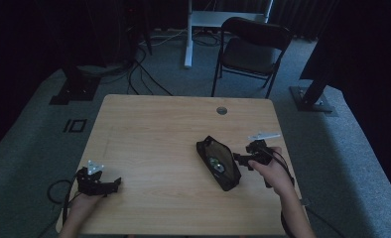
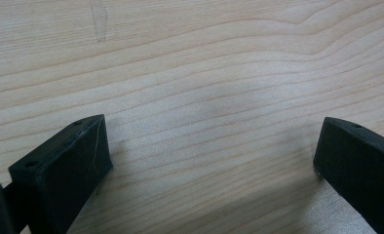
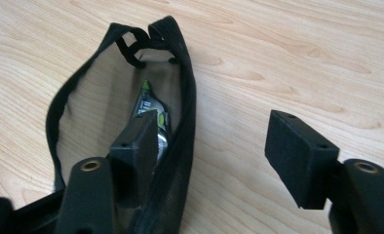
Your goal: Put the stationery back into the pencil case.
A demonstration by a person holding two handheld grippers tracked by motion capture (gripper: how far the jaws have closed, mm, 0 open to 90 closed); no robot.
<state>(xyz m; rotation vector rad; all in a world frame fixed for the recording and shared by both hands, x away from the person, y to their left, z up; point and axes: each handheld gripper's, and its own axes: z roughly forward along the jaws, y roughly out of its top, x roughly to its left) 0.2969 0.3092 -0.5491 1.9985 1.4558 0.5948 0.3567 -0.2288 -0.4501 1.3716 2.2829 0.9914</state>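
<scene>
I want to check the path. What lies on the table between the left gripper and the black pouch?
Nothing: in the high view, the wood of the table is bare from the left gripper to the pouch.

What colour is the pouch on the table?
Black pouch, clearest in the right gripper view.

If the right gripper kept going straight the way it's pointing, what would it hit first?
Probably the black mesh pouch. The right gripper stands open astride the pouch's near edge, one jaw already inside the opening by a green-labelled packet, the other over bare table. Depth is hard to judge.
</scene>
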